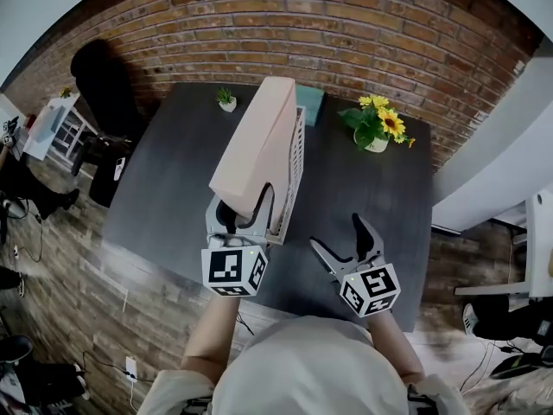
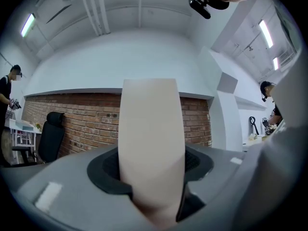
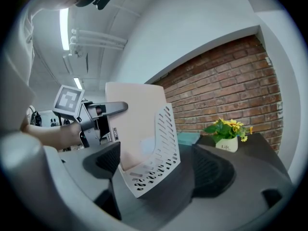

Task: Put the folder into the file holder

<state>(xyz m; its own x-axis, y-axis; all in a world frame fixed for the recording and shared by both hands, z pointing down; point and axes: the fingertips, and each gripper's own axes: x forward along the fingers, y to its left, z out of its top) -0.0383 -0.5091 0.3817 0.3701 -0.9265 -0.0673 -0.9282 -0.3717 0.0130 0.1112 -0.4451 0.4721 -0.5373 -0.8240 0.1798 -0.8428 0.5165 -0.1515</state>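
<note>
A pale pink folder (image 1: 259,145) stands on edge inside the white perforated file holder (image 1: 295,167) on the dark table (image 1: 173,188). My left gripper (image 1: 244,213) is shut on the folder's near spine; in the left gripper view the folder (image 2: 151,129) fills the gap between the jaws. My right gripper (image 1: 335,233) hovers to the right of the holder near the table's front edge, open and empty. In the right gripper view the holder (image 3: 161,143) and folder (image 3: 134,119) stand just beyond its jaws, and the left gripper's finger (image 3: 106,109) lies along the folder's side.
A pot of yellow flowers (image 1: 378,128) sits at the table's far right. A small green plant (image 1: 226,99) and a teal box (image 1: 309,104) sit at the back by the brick wall. A black chair (image 1: 104,85) stands left of the table.
</note>
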